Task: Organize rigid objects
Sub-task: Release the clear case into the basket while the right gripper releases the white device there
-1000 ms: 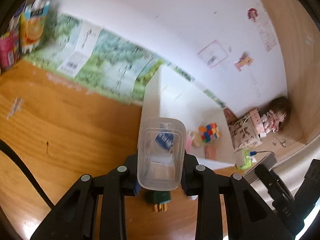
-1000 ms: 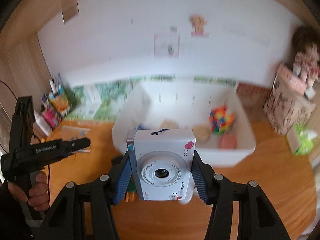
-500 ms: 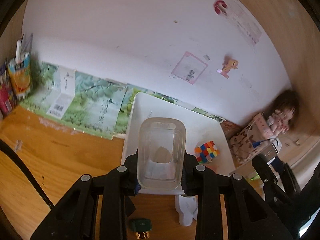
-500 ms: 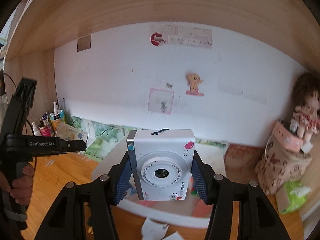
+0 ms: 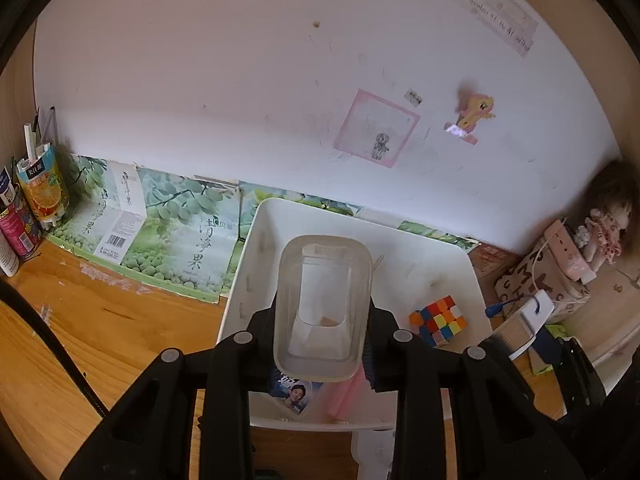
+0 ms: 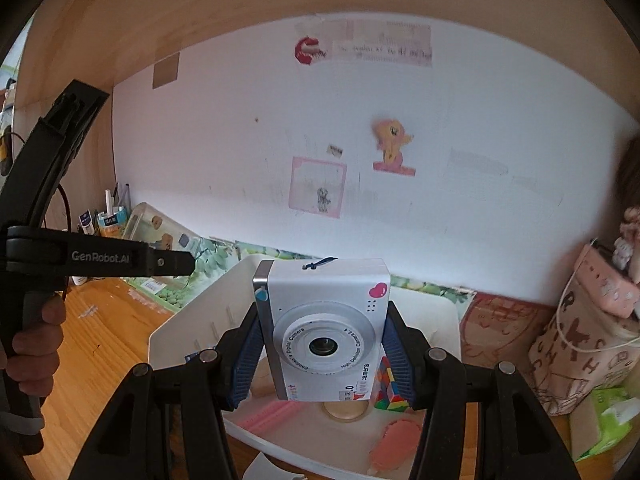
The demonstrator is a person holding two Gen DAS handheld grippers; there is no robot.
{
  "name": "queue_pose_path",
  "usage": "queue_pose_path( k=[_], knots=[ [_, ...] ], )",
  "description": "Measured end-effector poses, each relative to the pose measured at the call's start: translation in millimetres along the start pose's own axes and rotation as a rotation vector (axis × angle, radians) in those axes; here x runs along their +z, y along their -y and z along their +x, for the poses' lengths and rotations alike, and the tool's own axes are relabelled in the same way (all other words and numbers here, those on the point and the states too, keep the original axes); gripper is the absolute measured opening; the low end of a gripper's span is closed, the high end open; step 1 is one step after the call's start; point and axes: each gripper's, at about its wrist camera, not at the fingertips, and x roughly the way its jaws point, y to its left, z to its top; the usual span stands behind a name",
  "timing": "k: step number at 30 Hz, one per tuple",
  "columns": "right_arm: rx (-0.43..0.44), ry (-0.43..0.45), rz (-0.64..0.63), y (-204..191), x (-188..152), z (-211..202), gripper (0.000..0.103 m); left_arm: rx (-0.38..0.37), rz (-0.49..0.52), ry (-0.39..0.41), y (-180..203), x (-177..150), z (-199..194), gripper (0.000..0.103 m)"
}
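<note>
My left gripper (image 5: 322,324) is shut on a clear plastic container (image 5: 322,308) and holds it above the white bin (image 5: 256,248). My right gripper (image 6: 324,344) is shut on a white toy camera (image 6: 326,328), also held over the white bin (image 6: 188,320). In the bin lie a colourful puzzle cube (image 5: 438,320), a pink stick (image 6: 268,416), a round beige piece (image 6: 346,410), a pink oval piece (image 6: 394,440) and a printed card (image 5: 294,394). The left gripper's handle (image 6: 48,256) shows at the left of the right wrist view.
Green printed boxes (image 5: 160,232) lie along the white back wall. Drink cartons and tubes (image 5: 40,188) stand at the far left on the wooden desk (image 5: 80,340). A pink patterned bag (image 6: 580,340) and a doll (image 5: 608,220) sit at the right. A green tissue pack (image 6: 604,416) lies beside the bag.
Both grippers have moved forward and up with their loads, from in front of the bin to over it. The views have tilted up toward the wall.
</note>
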Motion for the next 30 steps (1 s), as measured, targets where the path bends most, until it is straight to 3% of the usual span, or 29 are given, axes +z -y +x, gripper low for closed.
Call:
queue_pose_path(
  k=[3,5,7,15,30],
  knots=[
    [0.024,-0.008,0.017,5.3,-1.8,4.9,0.058,0.035,0.008,0.010,4.9,4.3,1.9,0.055],
    [0.049,0.001,0.019,6.4,-2.1,4.5,0.062,0.050,-0.003,0.031,4.9,6.8,-0.6,0.074],
    [0.060,-0.003,0.015,5.3,-2.9,5.0,0.070,0.055,-0.016,0.043,3.6,8.8,-4.0,0.075],
    [0.044,0.009,0.041,11.5,0.0,-6.1,0.080,0.069,-0.043,0.038,-4.6,6.0,-19.8,0.076],
    [-0.086,0.052,0.070,15.0,7.2,-59.8,0.083,0.088,-0.080,0.024,-34.6,-17.4,-62.8,0.076]
  ],
)
